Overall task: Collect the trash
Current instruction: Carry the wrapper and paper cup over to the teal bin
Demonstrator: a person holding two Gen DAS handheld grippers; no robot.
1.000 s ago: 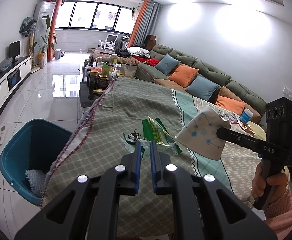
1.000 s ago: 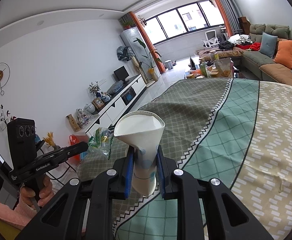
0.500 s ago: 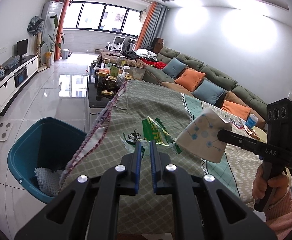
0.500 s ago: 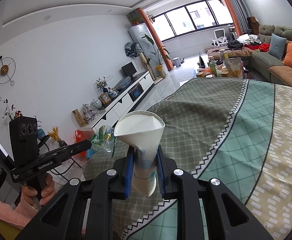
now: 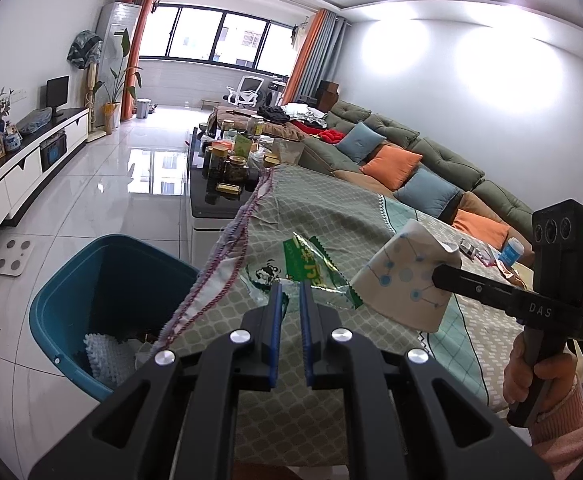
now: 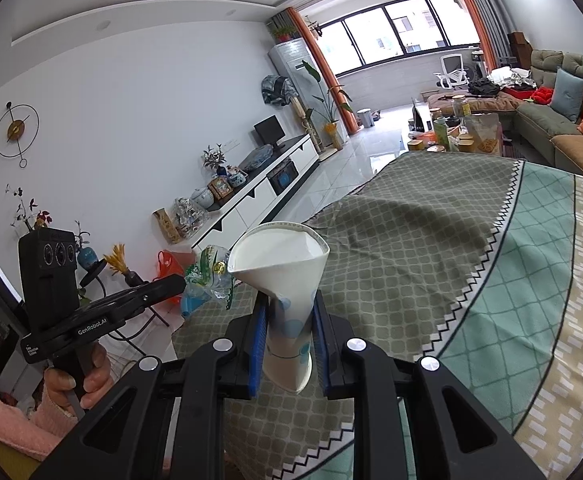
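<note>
Wrapper (image 5: 309,270) of green and clear plastic is sitting pinched at the tips of our left gripper (image 5: 290,292), whose jaws are standing narrow and pressing on it. In the left wrist view we are holding it above the edge of the table (image 5: 331,200), which is wearing a patterned cloth. A teal bin (image 5: 71,292) is standing on the floor just beside that table edge, with a pale textured item lying inside it. At the right of this view, our right gripper (image 5: 437,276) is clamping a crushed paper cup (image 5: 407,276) printed with blue dots, and a hand (image 5: 531,368) in a pink sleeve is gripping its handle.

In the right wrist view we are seeing the paper cup (image 6: 287,280) squeezed flat between the blue pads (image 6: 260,344) of the right gripper (image 6: 289,340), its open mouth pointing up and away. The left gripper (image 6: 181,282) is appearing at the left, carrying the wrapper (image 6: 207,280) at its tip, near the cup's rim. The table (image 6: 471,240) is lying below both.
</note>
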